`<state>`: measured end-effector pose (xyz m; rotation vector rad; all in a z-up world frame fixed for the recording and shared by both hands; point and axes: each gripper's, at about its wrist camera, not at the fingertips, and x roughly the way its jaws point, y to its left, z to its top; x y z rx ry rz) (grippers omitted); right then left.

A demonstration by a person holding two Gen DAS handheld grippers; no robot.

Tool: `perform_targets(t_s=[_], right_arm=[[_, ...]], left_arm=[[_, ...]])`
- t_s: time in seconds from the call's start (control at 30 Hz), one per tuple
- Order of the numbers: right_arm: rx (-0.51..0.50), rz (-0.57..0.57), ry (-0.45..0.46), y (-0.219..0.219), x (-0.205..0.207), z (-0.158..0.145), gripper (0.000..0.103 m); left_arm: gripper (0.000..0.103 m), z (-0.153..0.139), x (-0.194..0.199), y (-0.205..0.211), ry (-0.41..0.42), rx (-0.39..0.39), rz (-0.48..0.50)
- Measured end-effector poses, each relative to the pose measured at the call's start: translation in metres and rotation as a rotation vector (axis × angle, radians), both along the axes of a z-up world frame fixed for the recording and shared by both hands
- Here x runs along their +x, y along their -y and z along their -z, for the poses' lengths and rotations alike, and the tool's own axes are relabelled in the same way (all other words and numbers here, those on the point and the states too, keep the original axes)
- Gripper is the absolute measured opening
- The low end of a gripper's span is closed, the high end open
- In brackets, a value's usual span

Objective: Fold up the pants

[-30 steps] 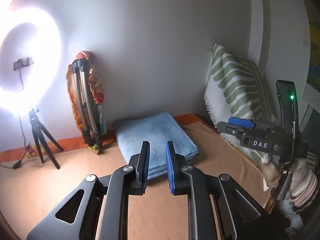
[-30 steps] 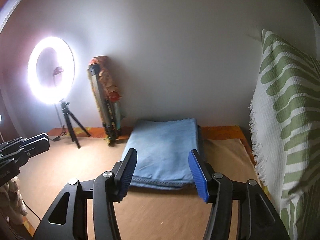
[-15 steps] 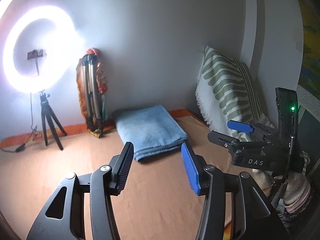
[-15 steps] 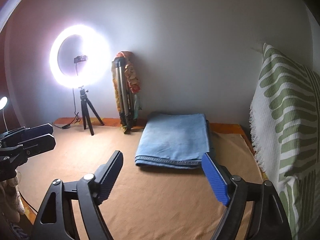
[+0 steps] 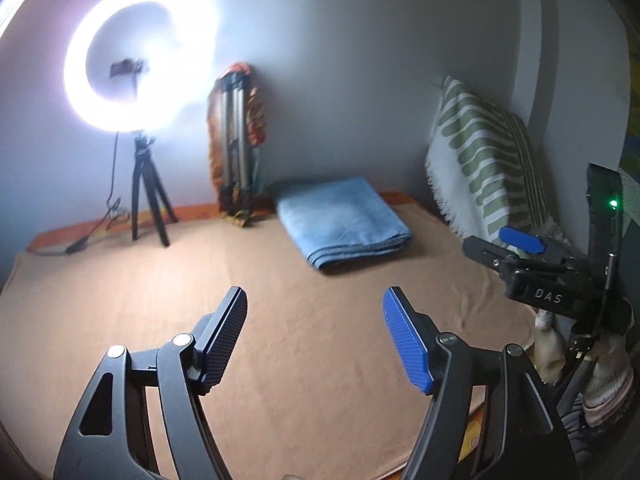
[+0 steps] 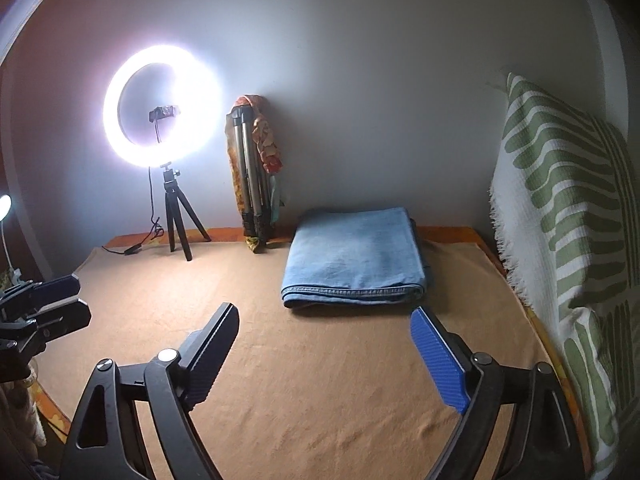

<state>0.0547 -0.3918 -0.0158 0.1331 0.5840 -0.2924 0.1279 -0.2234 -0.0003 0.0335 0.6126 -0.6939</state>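
Noting the folded light-blue denim pants (image 6: 354,256): they lay as a flat rectangular stack right of centre in the right wrist view, on the tan blanket (image 6: 320,380), near the wall. My left gripper (image 5: 314,334) and right gripper (image 6: 324,354) were both empty, jaws opening, well short of the stack. Judged denim soft but heavy, layers prone to slide; best taken at the thick folded near edge, both corners together.
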Motion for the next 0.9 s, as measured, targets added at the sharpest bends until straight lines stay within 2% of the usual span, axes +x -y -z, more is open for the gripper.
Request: perform_targets(t_s=[0.13,0.23,0.5,0.57,0.6,0.63,0.9], right_arm=[[-0.012,-0.005,-0.002,-0.011,-0.003,0.005,0.091],[-0.024,-0.006,0.000,-0.015,-0.002,0.009,0.103],[-0.037,0.001,0.003,-0.018,0.000,0.018,0.103],[-0.031,0.000,0.002,-0.017,0.000,0.020,0.103],[-0.028,0.002,0.000,-0.017,-0.001,0.021,0.103],[-0.028,0.004,-0.002,-0.017,-0.001,0.023,0.103],[-0.015,0.002,-0.009,-0.017,0.000,0.027,0.103]], left_arm=[[0.071,0.012,0.001,-0.011,-0.031,-0.012,-0.029],[0.071,0.018,0.002,-0.014,-0.053,-0.007,-0.038],[0.071,0.020,0.000,-0.020,-0.032,0.016,-0.061],[0.075,0.021,0.000,-0.022,-0.024,0.018,-0.069],[0.082,0.021,-0.001,-0.023,-0.018,0.016,-0.074],[0.082,0.021,-0.001,-0.024,-0.013,0.013,-0.079],[0.082,0.028,0.002,-0.028,-0.017,0.047,-0.106]])
